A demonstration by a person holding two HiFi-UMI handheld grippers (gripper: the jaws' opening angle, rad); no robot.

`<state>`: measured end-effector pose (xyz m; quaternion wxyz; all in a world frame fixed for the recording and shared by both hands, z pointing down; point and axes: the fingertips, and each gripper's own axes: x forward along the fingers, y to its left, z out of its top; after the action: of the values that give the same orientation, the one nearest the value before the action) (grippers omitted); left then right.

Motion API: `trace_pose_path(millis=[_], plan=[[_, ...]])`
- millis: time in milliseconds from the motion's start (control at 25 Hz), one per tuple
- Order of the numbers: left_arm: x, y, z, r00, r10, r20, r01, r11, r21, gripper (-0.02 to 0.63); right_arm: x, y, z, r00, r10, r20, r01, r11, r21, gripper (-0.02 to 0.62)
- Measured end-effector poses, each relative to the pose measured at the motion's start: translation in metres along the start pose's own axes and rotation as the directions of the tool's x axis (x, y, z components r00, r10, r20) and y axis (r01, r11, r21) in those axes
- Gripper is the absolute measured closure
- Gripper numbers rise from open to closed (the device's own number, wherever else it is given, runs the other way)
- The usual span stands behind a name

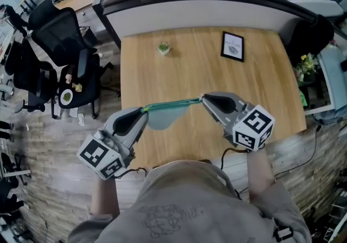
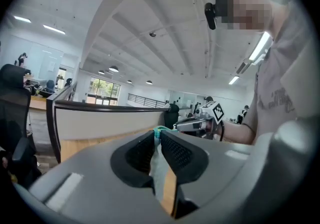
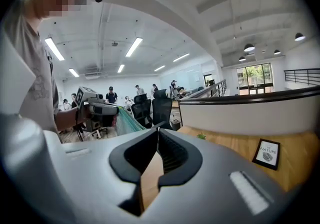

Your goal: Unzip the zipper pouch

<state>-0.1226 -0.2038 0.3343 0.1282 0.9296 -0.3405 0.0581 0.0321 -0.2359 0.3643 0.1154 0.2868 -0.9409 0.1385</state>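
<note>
Head view shows black office chairs [image 1: 51, 46] on the floor at far left, then the left gripper [image 1: 143, 110], its jaws narrowed onto a fold of the zipper pouch [image 1: 162, 118]; its own view shows pale fabric pinched between the pads. The pouch hangs in the air above the near part of the wooden table [image 1: 190, 68], not resting on it. Its teal zipper [image 1: 173, 103] is pulled taut as a line running rightward to the right gripper [image 1: 203, 97]. That gripper's jaws are pressed nearly together on the pouch's other end, probably on the slider pull, though the dark sliver at the tips is too small to name. Farther back stand a small potted plant [image 1: 164, 48] and, to the right, a framed picture [image 1: 233, 46]. The unzipping seems under way, with both ends gripped and tension on. How much of the zipper is open cannot be made out, and the slider itself shows in no view.
</note>
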Motion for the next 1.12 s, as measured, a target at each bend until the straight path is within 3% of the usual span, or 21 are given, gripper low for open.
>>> trace_pose_path(millis=[160,280,400,640,720,840,920,1120], plan=[[-0.013,0.014,0.034,0.988,0.14,0.072,-0.14,0.99,-0.005,0.561,0.002,0.001,0.029,0.993,-0.075,0.091,0.074,0.997,0.011,0.577],[-0.025,0.027,0.056,0.967,0.227,0.112,-0.232,0.972,0.038,0.561,-0.002,0.001,0.055,0.976,-0.149,0.158,0.155,0.988,-0.026,0.577],[-0.037,0.039,0.073,0.942,0.3,0.151,-0.313,0.947,0.073,0.561,-0.008,0.006,0.082,0.96,-0.173,0.221,0.189,0.98,-0.055,0.577],[-0.062,0.047,0.108,0.892,0.36,0.273,-0.387,0.921,0.046,0.56,-0.03,0.021,0.134,0.899,-0.226,0.376,0.279,0.956,-0.093,0.578],[-0.071,0.048,0.118,0.865,0.395,0.308,-0.433,0.899,0.062,0.56,-0.039,0.023,0.145,0.877,-0.244,0.413,0.305,0.948,-0.088,0.578],[-0.086,0.051,0.127,0.812,0.479,0.334,-0.542,0.831,0.124,0.56,-0.051,0.021,0.152,0.855,-0.273,0.441,0.342,0.936,-0.084,0.578],[-0.091,0.053,0.127,0.789,0.509,0.344,-0.58,0.801,0.146,0.56,-0.055,0.018,0.15,0.849,-0.289,0.442,0.358,0.93,-0.08,0.578],[-0.096,0.056,0.113,0.777,0.531,0.338,-0.594,0.797,0.111,0.56,-0.045,0.013,0.127,0.875,-0.307,0.374,0.363,0.928,-0.087,0.58]])
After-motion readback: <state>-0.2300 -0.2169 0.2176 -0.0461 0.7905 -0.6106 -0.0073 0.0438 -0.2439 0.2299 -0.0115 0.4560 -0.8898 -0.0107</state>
